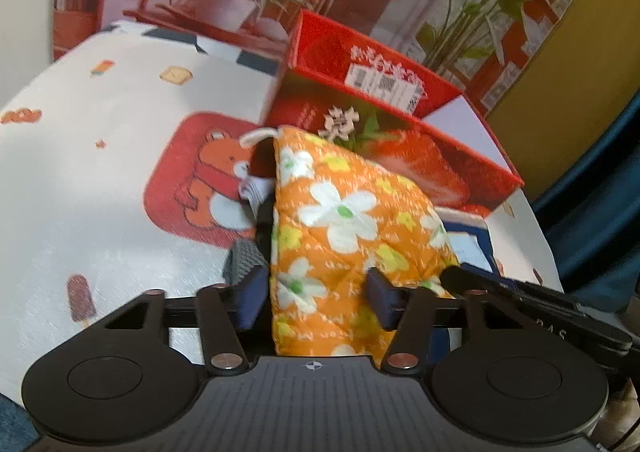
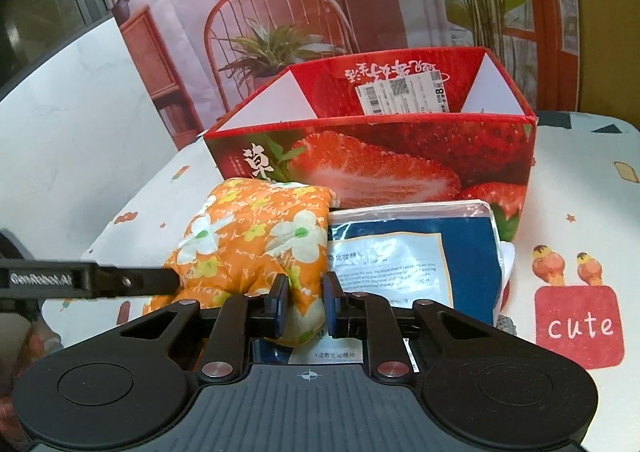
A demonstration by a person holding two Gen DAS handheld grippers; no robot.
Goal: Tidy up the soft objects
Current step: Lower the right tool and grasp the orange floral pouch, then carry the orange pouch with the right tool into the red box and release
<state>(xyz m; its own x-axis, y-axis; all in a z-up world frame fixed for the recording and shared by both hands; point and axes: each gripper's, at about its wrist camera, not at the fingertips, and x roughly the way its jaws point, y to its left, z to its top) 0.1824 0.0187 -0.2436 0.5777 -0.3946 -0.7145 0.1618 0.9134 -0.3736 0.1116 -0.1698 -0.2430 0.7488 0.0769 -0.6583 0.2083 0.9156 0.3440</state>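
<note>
An orange quilted cloth with white flowers (image 1: 340,211) stands up like a tent in front of the red strawberry box (image 1: 460,171). My left gripper (image 1: 316,292) has the cloth's lower part filling the space between its blue pads, which lie against both sides. In the right wrist view the same cloth (image 2: 256,236) lies bunched left of a blue plastic-wrapped packet (image 2: 420,252). My right gripper (image 2: 306,308) is pinched narrow on the cloth's near corner. The left gripper's black side reaches the cloth from the left.
The open strawberry box (image 2: 380,167) stands just behind the cloth and the packet. A grey fabric piece (image 1: 244,256) and a white one (image 1: 254,189) lie left of the cloth. A cartoon-print tablecloth (image 1: 120,171) covers the table; a printed backdrop hangs behind.
</note>
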